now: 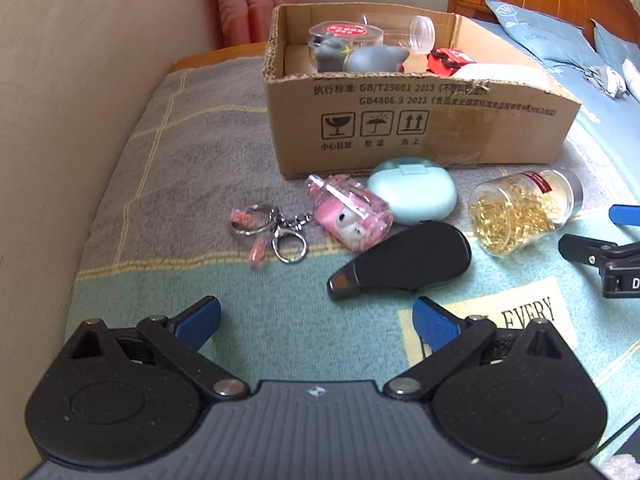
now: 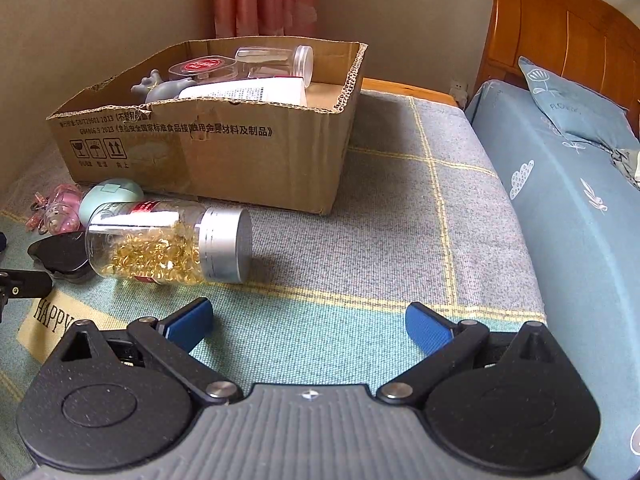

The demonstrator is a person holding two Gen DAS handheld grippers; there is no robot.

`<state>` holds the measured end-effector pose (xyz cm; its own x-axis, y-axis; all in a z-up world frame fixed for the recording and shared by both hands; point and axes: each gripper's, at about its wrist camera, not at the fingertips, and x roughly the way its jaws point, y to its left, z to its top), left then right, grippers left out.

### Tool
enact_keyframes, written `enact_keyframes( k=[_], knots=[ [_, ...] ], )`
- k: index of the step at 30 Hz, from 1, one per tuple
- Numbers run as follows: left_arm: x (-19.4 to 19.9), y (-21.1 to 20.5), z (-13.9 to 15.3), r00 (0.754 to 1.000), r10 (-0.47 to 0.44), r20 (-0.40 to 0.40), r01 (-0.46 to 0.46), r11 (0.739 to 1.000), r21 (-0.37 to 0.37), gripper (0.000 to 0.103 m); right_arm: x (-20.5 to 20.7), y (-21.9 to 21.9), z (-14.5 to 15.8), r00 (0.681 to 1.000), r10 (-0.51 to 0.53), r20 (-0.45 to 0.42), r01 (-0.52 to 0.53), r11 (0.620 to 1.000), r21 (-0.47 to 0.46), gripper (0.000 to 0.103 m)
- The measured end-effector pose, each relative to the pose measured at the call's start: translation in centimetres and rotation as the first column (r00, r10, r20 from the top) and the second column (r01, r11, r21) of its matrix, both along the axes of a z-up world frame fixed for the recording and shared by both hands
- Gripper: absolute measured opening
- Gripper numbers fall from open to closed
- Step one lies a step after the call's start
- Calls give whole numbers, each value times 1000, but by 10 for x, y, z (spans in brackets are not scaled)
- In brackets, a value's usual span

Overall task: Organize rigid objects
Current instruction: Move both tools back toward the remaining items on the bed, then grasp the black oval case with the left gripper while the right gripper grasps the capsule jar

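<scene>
Left gripper: seen nearest the left wrist camera; its blue-padded fingers are spread wide and nothing is held between them. It hangs over the teal band of a woven grey, teal and yellow-lined blanket.
Right gripper: its blue fingers are likewise spread apart and empty, above the same blanket; part of it is also seen at the right edge of the left wrist view.
Black teardrop-shaped case: laid flat on the blanket just ahead of the left gripper, narrow end toward the camera.
Clear plastic jar of gold clips with a silver lid: laid on its side, lid toward the right gripper, just right of the black case; also seen from the left wrist.
Mint-green rounded plastic case: placed close against the front wall of the box.
Pink transparent character charm on a metal keyring: laid beside the mint case, touching or nearly so; its ring and clasp are spread to the left.
Open brown cardboard box: stood behind the loose items. Inside are seen a grey figurine, a clear round container with a red label, a clear tube with a clear cap, a red toy and a white printed tube.
Surroundings: a blue-sheeted bed with a wooden headboard lies to the right; a pink curtain hangs behind.
</scene>
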<state>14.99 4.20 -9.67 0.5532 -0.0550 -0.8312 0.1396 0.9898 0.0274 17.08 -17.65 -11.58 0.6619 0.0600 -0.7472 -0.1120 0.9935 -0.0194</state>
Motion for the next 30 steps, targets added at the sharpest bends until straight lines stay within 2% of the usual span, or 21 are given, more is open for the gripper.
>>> enact_keyframes(
  k=[2,6,11,20,23,24,30],
  knots=[
    [-4,-7,3,999,-31,-8,31,999,-22,101,0,0,0,1000,0,3,0,1000,0,103],
    [-6,-21,5,995,-97,-34,92,988,-126,101,-2,0,-1,1000,1,12,-1,1000,1,103],
    [5,-37,-3,998,-51,-20,49,995,-83,100,-4,-2,-1,1000,10,22,-11,1000,3,103],
    [16,-47,-6,999,43,0,-43,997,-65,98,-7,-3,-2,999,19,45,-19,1000,5,103],
    [18,-50,-6,998,62,22,-61,997,-46,92,-8,-3,-3,998,21,53,-21,1000,5,103],
    [18,-49,-5,997,66,28,-64,997,-49,88,-9,-2,-3,998,21,55,-21,1000,5,103],
    [15,-41,-4,999,4,33,-3,999,-46,88,-9,-2,-2,998,21,57,-21,1000,5,103]
  ],
)
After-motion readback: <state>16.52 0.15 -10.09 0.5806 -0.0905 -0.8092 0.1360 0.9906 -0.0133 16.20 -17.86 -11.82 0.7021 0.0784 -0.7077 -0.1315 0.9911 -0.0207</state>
